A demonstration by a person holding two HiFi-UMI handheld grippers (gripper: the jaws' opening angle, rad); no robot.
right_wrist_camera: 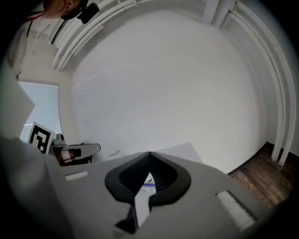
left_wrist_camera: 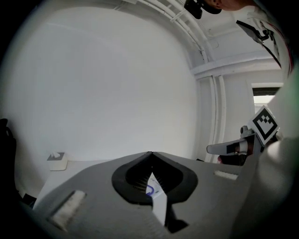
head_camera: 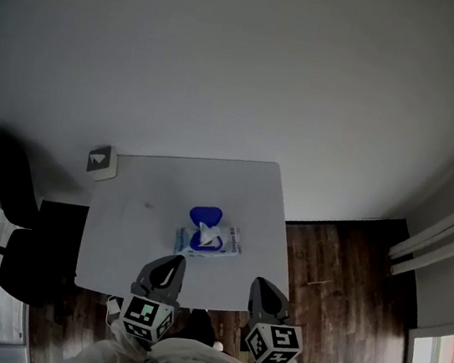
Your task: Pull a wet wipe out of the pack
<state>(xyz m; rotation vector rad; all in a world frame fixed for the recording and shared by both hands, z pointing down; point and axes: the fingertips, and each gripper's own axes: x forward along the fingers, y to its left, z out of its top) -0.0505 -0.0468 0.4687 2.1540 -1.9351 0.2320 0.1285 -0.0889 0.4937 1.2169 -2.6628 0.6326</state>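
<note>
The wet wipe pack (head_camera: 211,243) lies flat in the middle of the white table (head_camera: 135,230). Its blue lid (head_camera: 205,215) is flipped open toward the wall, and a white wipe (head_camera: 206,234) sticks up from the opening. My left gripper (head_camera: 171,264) and right gripper (head_camera: 263,287) hover side by side at the table's near edge, short of the pack, both shut and empty. In the left gripper view the jaws (left_wrist_camera: 150,154) meet at the tips, and the pack (left_wrist_camera: 152,189) shows through the gap behind them. The right gripper view shows the same: closed jaws (right_wrist_camera: 149,153) over the pack (right_wrist_camera: 146,185).
A small white box (head_camera: 101,163) sits at the table's far left corner. A black office chair (head_camera: 11,220) stands to the left of the table. Dark wooden floor (head_camera: 341,270) lies to the right, and a plain wall stands behind the table.
</note>
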